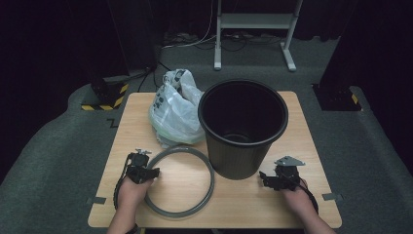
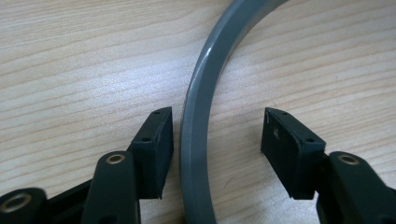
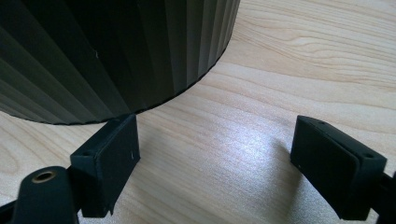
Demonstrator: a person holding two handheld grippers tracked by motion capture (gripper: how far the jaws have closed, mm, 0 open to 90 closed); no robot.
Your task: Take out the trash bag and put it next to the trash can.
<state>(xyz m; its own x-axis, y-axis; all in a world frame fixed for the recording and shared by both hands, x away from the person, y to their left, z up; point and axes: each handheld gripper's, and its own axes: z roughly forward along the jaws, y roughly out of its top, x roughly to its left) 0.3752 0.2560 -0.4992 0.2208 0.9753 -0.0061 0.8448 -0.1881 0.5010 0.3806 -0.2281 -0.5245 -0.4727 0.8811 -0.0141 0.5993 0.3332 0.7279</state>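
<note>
The left gripper (image 2: 215,140), jaws parted, straddles the grey ring (image 2: 198,140) lying near-left on the table (image 1: 234,204); closing comes next. The right gripper (image 3: 215,158) waits released beside the bin (image 3: 116,51).

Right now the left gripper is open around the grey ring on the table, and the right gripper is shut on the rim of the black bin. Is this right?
Not quite. The right gripper is open and holds nothing: the right gripper view shows its jaws apart over bare table, beside the base of the black bin, not on its rim. The rest stands: the left gripper is open around the grey ring.
</note>
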